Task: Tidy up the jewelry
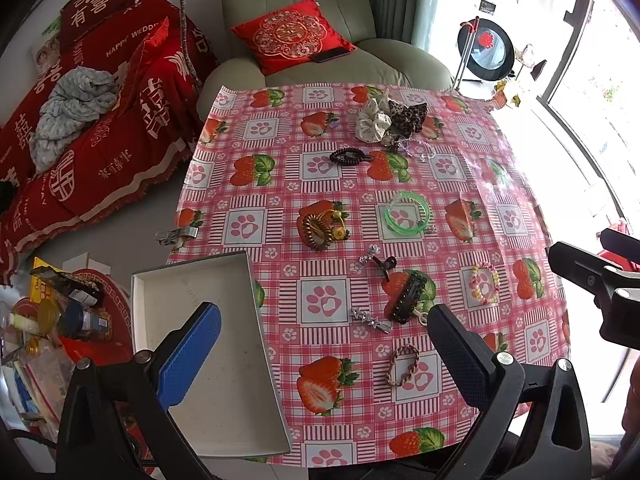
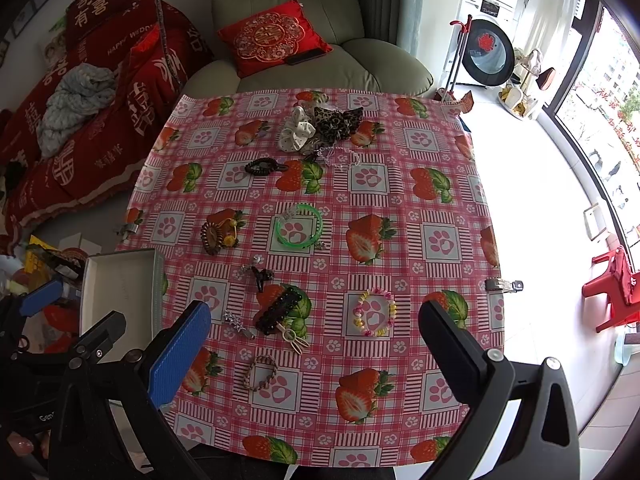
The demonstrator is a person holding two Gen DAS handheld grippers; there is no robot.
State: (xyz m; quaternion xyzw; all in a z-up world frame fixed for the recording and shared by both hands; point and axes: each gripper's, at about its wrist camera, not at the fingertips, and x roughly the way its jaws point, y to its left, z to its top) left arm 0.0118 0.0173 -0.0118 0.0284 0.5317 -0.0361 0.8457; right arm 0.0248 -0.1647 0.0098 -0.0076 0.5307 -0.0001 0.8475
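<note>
An empty white box sits at the table's near-left edge; my left gripper hovers open beside it, its blue finger over the box. My right gripper is open above the near half of the table, holding nothing. Scattered on the strawberry tablecloth lie a green bangle, a pastel bead bracelet, a braided bracelet, a black hair clip, a star clip, a brown coil tie, a black coil tie and scrunchies at the far side.
A green armchair with a red cushion stands behind the table, and a red-covered sofa is on the left. Clutter of bottles and packets fills the floor at left. Metal clips pin the cloth edges. A red stool stands right.
</note>
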